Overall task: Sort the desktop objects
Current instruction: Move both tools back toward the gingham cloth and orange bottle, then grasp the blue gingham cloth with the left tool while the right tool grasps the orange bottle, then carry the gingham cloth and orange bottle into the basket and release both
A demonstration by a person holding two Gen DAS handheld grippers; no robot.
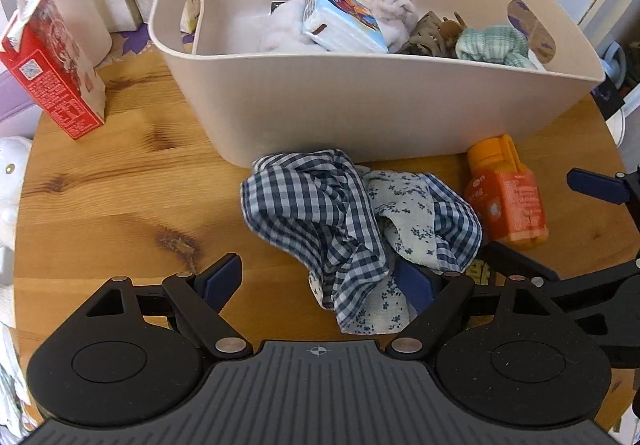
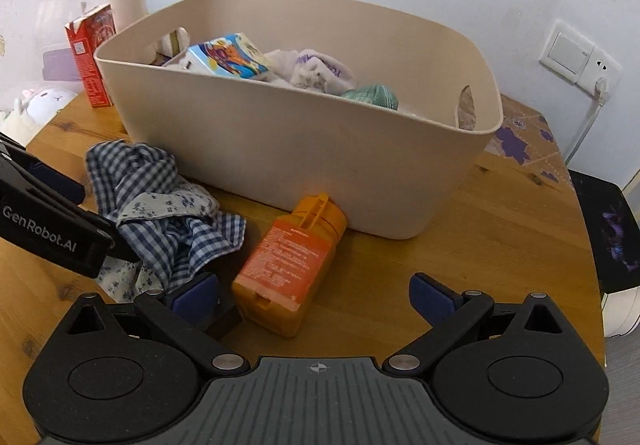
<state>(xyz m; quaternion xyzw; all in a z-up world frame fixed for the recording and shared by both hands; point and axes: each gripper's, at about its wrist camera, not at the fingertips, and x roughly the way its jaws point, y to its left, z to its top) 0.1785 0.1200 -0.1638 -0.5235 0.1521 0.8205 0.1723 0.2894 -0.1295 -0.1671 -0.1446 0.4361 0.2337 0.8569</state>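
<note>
The left tongs (image 1: 320,281) are spread wide, the checked cloth (image 1: 352,221) bunched at their 12 o'clock and draped over the right-hand pad, nothing gripped. The right tongs (image 2: 316,297) also gape, with the orange bottle (image 2: 290,265) lying on its side between the pads on the wooden counter (image 2: 500,245), untouched. Cloth and bottle sit just beside each other, against the beige tub (image 2: 296,149). At 10 o'clock from the cloth stands a red carton (image 1: 52,73)
</note>
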